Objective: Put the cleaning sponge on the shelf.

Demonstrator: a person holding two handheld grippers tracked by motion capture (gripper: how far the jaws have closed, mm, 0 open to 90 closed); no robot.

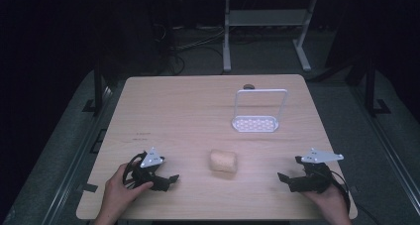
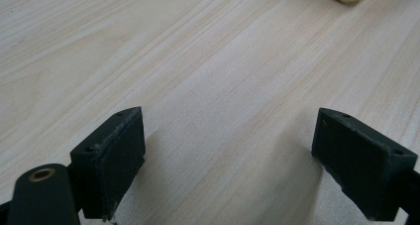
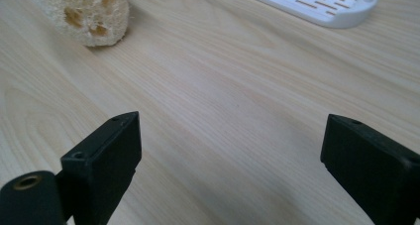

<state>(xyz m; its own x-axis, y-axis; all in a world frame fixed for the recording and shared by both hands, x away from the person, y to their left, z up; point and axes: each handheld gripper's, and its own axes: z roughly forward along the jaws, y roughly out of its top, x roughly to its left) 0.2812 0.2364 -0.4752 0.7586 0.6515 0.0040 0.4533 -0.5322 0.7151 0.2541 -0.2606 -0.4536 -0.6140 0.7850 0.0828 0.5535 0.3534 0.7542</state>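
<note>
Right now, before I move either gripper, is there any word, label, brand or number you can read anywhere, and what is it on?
No text can be read.
Small dark marks on the table, left of centre in the high view: too small and blurred to tell whether they are writing.
Loofah: no label visible.
White rack: no brand or print visible.
Left gripper and right gripper: no markings visible.

My jaws spread wide over wooden table (image 3: 237, 111); loofah piece (image 3: 86, 12) far left, white slotted tray (image 3: 317, 4) far right.
</note>
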